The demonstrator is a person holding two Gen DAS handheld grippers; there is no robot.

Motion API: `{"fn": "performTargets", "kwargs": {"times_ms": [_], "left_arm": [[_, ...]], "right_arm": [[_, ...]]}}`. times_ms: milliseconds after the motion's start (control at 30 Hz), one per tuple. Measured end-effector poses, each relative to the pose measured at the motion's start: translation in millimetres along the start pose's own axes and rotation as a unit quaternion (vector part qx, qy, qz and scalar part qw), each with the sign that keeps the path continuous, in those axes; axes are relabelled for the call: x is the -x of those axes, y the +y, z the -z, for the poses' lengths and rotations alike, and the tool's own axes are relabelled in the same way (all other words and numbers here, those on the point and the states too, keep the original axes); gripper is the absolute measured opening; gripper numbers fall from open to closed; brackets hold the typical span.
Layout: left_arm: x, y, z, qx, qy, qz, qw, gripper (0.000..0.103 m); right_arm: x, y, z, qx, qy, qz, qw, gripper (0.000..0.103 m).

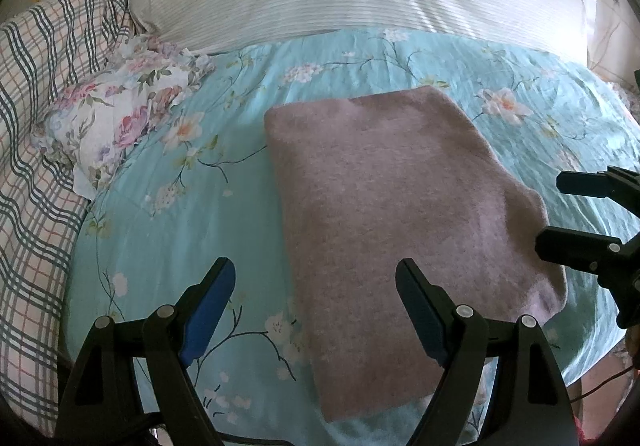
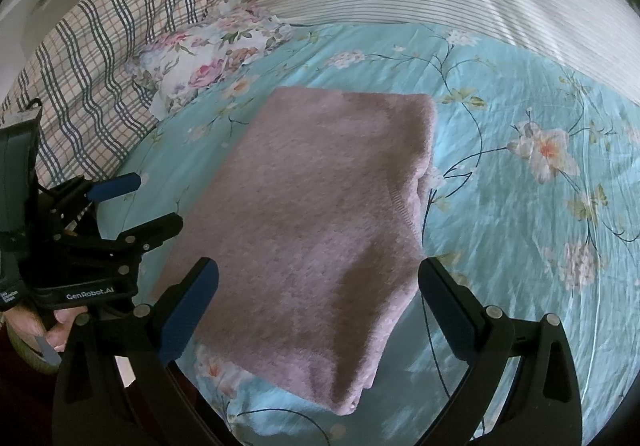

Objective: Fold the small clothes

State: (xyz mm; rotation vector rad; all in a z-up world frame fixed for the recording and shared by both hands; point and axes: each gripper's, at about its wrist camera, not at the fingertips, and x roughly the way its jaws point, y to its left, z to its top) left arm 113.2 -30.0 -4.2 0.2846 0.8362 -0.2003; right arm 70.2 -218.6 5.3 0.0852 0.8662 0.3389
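Folded pink garment (image 2: 316,230), hand (image 2: 44,326) only in right view

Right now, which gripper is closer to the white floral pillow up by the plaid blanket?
Left. The left gripper hovers open beside the pink folded garment, on the floral pillow's side. The right gripper hovers open over the garment's opposite edge.

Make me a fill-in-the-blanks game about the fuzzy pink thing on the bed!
1. The pink sweater lies ____ into a neat rectangle.
2. It rests on a ____ sheet with flowers.
3. The left gripper and right gripper both have their jaws ____.
4. The pads on the gripper fingers are ____.

Missing words: folded; blue; open; blue
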Motion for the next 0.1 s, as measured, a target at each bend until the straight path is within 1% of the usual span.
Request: {"fn": "performTargets", "kwargs": {"times_ms": [100], "left_arm": [[-4.3, 4.8, -1.8, 0.013, 0.000, -0.002, 0.9999, 0.085]], "right_arm": [[-2.5, -3.1, 0.2, -0.005, -0.002, -0.001, 1.000, 0.100]]}}
